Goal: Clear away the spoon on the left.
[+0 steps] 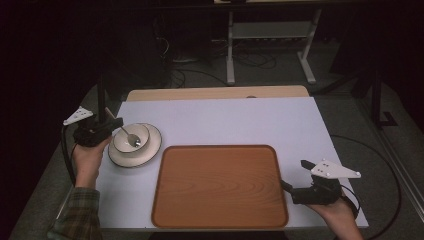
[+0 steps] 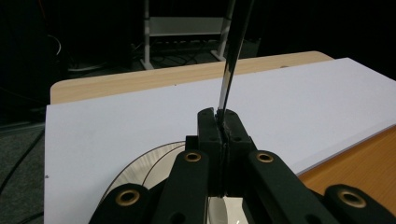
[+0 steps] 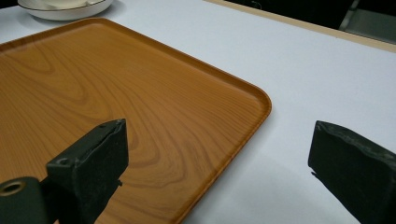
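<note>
1. Left gripper (image 1: pixel 116 124) is at the left side of the table (image 1: pixel 225 120), held by the person's left hand (image 1: pixel 90 157). Its two black jaws are pressed tight on the thin handle of a spoon (image 1: pixel 131 137).
2. From the left gripper view, the spoon (image 2: pixel 232 60) handle is a flat, shiny metal strip. It sticks up from between the jaws and looks dark with a bright edge.
3. From the high view, the round end of the spoon sits inside a small white bowl (image 1: pixel 142 132). The handle leans up and to the left, toward the gripper.
4. The bowl sits on a round white plate (image 1: pixel 152 150) with a thin dark ring near its rim. The plate is near the left edge of the table, just beside the tray.
5. A big wooden tray (image 1: pixel 220 187) with round corners and a low rim lies in the middle of the table, close to the near edge. It is brown with wavy wood lines.
6. Right gripper (image 1: pixel 290 189) is at the right side of the tray, held by the right hand (image 1: pixel 340 212). Its jaws are spread wide apart, with nothing between them. One jaw hangs over the tray's corner and the other over the pale table.
</note>
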Tool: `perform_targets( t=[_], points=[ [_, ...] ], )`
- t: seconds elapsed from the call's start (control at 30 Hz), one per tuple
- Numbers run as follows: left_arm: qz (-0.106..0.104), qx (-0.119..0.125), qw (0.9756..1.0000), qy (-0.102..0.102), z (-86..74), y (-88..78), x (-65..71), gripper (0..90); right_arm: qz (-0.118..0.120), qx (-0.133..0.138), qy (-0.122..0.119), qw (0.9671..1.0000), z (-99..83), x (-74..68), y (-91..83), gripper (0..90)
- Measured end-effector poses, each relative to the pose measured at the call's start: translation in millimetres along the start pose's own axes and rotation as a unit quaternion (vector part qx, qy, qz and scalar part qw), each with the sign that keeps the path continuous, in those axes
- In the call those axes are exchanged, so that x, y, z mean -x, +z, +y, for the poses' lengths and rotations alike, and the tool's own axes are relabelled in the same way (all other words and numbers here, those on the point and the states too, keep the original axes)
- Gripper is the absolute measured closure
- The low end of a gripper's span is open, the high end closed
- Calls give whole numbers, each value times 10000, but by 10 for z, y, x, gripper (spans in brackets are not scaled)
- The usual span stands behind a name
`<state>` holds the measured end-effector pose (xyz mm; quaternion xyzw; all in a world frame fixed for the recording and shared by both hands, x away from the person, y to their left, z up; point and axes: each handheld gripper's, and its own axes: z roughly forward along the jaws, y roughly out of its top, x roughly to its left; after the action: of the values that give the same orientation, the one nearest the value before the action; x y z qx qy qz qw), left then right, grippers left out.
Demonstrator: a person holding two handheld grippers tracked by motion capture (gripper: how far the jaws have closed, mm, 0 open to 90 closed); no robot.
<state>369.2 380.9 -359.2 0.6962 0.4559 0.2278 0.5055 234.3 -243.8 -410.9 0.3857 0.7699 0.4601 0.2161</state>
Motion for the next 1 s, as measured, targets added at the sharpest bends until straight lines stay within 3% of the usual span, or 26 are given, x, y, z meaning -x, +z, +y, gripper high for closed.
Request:
perform_targets(
  t=[0.37, 1.0],
  points=[
    [-110, 37, 9998, 179, 124, -87, 107, 886, 7, 5, 5, 10000, -1, 4, -4, 44],
    [-519, 90, 9978, 398, 306, -146, 378, 886, 10, 9, 4, 10000, -1, 9, -11, 45]
  ],
)
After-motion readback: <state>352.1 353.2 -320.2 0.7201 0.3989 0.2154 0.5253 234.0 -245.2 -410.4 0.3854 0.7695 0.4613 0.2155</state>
